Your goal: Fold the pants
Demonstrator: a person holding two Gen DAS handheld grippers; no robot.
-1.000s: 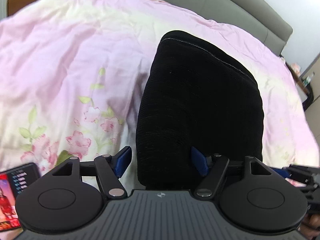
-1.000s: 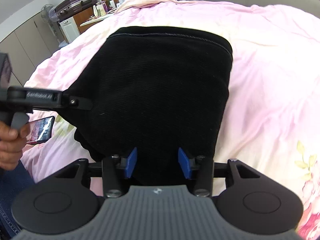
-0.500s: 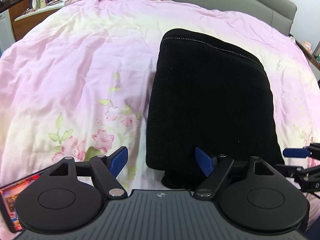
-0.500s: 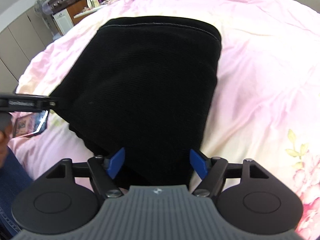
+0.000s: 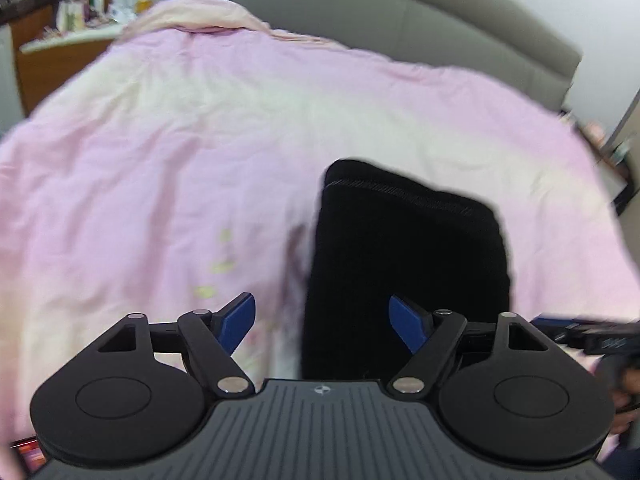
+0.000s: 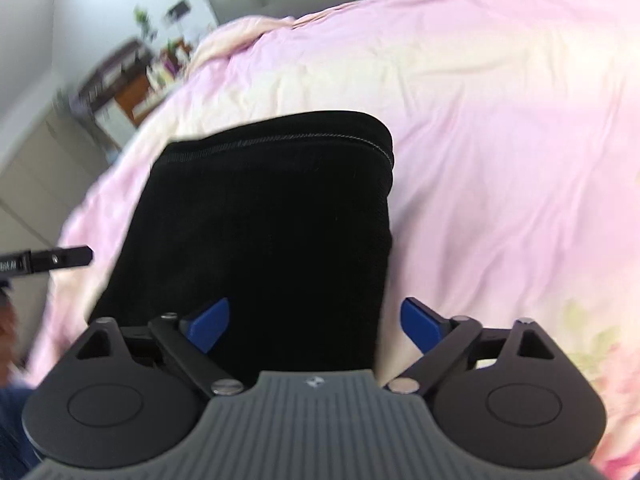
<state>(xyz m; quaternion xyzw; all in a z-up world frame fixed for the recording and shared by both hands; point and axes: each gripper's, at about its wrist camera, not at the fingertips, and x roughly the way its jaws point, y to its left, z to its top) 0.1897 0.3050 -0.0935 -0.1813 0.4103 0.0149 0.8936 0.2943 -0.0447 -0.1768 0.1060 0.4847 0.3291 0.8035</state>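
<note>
Left wrist view: black ribbed-knit pants (image 5: 404, 264), folded into a thick rectangle, are seen lying on a pink floral quilt (image 5: 160, 184) before a grey padded headboard (image 5: 360, 12). The left gripper (image 5: 322, 320) is held clear above them, blue pads spread wide, nothing pinched.

Right wrist view: the right gripper (image 6: 314, 322) is seen with jaws just opened wide, the pants' near edge (image 6: 280, 240) lying below, ungripped.
</note>
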